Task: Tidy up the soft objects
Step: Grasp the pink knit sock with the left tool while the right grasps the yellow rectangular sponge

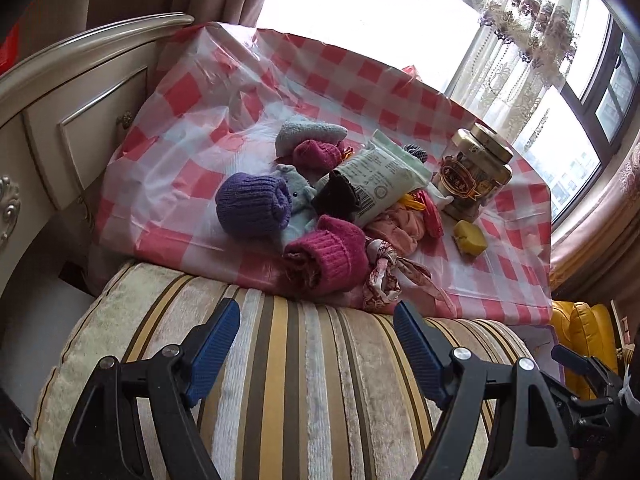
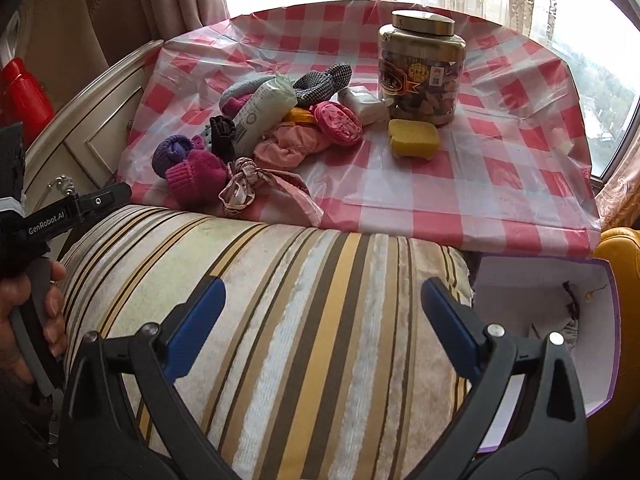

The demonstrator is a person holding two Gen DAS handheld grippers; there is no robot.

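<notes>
Beyond the striped cushion [image 1: 304, 380], on a table covered by a red-and-white checked cloth [image 2: 460, 184], lies the heap of soft things to be sorted: a purple rolled sock [image 1: 252, 210], a magenta rolled sock [image 1: 330, 260], a grey plush toy [image 1: 298, 196], a patterned fabric tie [image 2: 240, 188], pink cloth [image 2: 288, 146] and a white packet [image 1: 378, 184]. A jar [image 2: 422, 76] and a yellow sponge [image 2: 414, 138] sit to the right of the heap, the sponge just in front of the jar.

Both tools hang over the cushion, well short of the heap. The left gripper [image 1: 316, 344] has its jaws apart with nothing between them; the right gripper [image 2: 324, 324] likewise stands wide and empty. A white box [image 2: 552, 308] sits low at the near right, beside the cushion, and looks like the likely place for the items.

The step appears to be the reach. The magenta sock at the near edge seems the easiest first pick: come down over its middle, close across the roll rather than its end, and lift cleanly so the fabric tie touching it is not dragged off the table.
</notes>
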